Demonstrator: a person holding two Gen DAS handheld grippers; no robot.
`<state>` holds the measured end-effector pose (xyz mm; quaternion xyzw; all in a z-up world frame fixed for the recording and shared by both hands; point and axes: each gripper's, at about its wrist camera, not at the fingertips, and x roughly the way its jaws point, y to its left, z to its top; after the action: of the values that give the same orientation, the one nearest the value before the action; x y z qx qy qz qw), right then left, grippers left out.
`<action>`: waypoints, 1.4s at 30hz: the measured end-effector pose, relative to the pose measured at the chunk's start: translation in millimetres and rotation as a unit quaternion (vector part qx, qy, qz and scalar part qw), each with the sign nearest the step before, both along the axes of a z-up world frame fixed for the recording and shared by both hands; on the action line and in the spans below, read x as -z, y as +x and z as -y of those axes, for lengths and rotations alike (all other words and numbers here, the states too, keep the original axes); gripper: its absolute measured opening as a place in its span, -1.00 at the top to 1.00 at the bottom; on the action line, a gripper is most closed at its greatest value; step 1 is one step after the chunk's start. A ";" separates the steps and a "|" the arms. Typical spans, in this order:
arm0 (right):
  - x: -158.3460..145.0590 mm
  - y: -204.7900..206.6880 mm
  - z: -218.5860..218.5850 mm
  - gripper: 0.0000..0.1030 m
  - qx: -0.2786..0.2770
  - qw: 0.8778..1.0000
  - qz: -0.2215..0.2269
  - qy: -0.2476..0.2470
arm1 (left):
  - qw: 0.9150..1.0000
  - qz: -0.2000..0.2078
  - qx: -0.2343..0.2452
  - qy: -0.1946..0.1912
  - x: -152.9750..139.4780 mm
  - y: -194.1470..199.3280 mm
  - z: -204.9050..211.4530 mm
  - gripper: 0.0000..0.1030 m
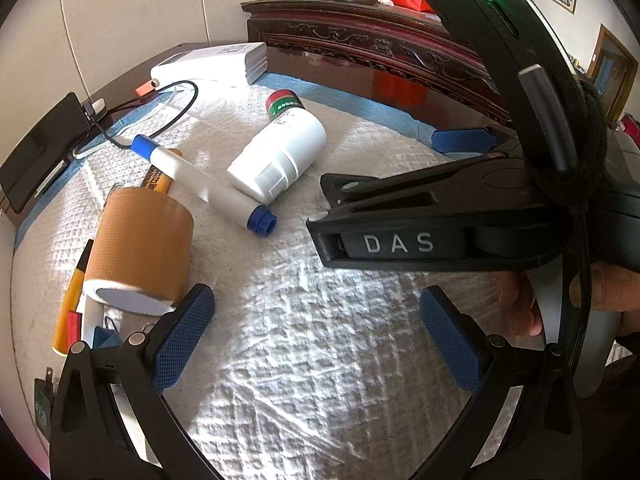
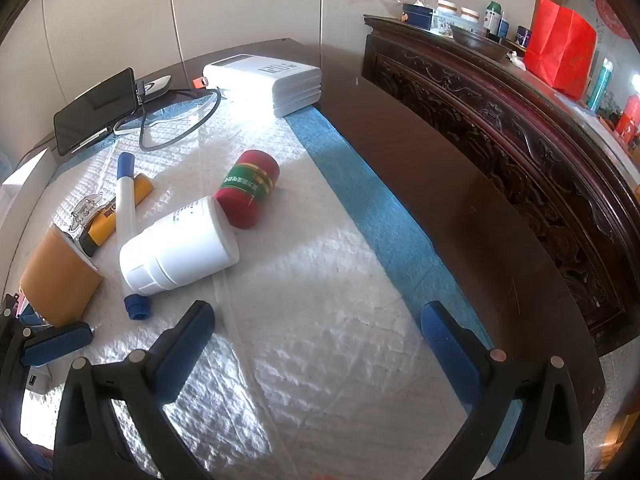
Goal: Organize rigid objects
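While white bottle lies on pad, both grippers' jaws spread, empty.

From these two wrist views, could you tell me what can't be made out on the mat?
- Yellow box: right view, the marker crosses it.
- White bottle label: too small to read in either view.
- Items behind the tan tape roll: left view, hidden by the left gripper.

White bottle, red-and-green jar, tan roll, blue-edged quilted white pad.
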<state>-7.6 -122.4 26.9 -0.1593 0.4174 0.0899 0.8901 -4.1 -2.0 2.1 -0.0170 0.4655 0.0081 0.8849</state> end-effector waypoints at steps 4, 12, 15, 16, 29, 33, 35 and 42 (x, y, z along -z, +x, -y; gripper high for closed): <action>-0.1 -0.1 0.0 -1.00 0.000 1.000 0.000 0.000 | 0.999 -0.029 0.015 -0.018 -5.1 -10.2 -0.9 -0.99; -0.3 -0.2 0.1 -1.00 0.000 1.000 0.000 0.000 | 0.994 0.052 -0.078 -0.062 -61.3 -71.8 -38.6 -0.99; -0.3 -0.3 0.2 -1.00 0.000 1.000 0.000 0.000 | 0.983 0.085 -0.147 -0.069 -79.4 -109.9 -64.5 -0.99; -0.3 -0.3 0.1 -1.00 0.000 1.000 0.000 0.000 | 0.976 0.090 -0.185 -0.069 -82.2 -126.9 -76.4 -0.99; -0.2 -0.4 0.1 -1.00 0.000 1.000 0.000 0.001 | 0.934 0.019 -0.349 -0.075 -36.1 -188.7 -126.7 -0.99; -0.9 -5.1 0.5 -1.00 -0.032 0.999 -0.009 0.005 | 0.930 0.006 -0.359 -0.084 -28.7 -178.5 -130.5 -0.99; -7.0 -11.3 2.9 -1.00 -0.046 0.999 0.000 0.011 | 0.929 0.004 -0.362 -0.082 -27.9 -178.2 -132.1 -0.99; -23.5 -1.9 -29.3 -1.00 -0.101 0.995 0.006 0.017 | 0.923 -0.006 -0.374 -0.087 -19.8 -173.9 -142.9 -0.89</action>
<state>-9.5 -93.1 50.4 -0.1861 0.3926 0.1854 0.8814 -178.1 140.9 21.8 -0.2664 0.4296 0.2984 0.8096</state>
